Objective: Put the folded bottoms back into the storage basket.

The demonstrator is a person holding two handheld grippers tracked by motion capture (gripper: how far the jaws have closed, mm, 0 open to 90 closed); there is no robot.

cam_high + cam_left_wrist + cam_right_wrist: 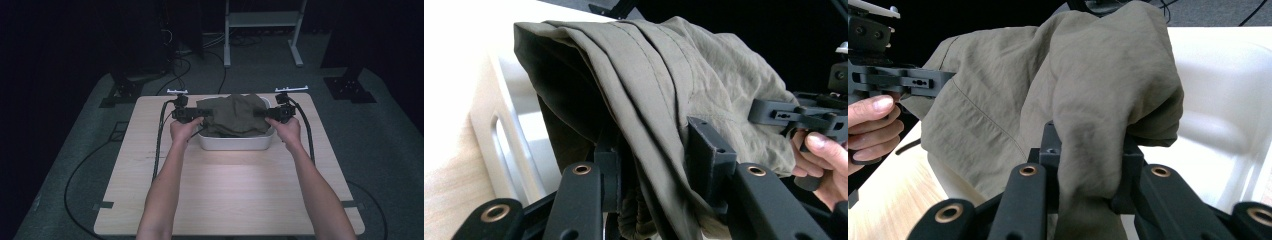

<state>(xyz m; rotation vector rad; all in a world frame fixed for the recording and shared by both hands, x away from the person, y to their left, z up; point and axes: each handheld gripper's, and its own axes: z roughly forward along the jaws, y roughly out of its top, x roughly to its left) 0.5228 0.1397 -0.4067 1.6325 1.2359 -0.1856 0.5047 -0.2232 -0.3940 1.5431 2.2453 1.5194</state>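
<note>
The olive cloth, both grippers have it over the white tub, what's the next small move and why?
Probably lower it a little further, then let go. The left gripper and right gripper each pinch an end of the olive cloth, which is bunched over the white tub and not yet settled inside.

No readable text, labels, brands, numbers or signs anywhere.

A pale wooden table (230,190) carries a white tub (235,142).

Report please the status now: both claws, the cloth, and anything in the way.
Left claw shut on olive cloth. Right claw shut on its other side. Cloth bunched over white tub. Nothing in the way.
</note>
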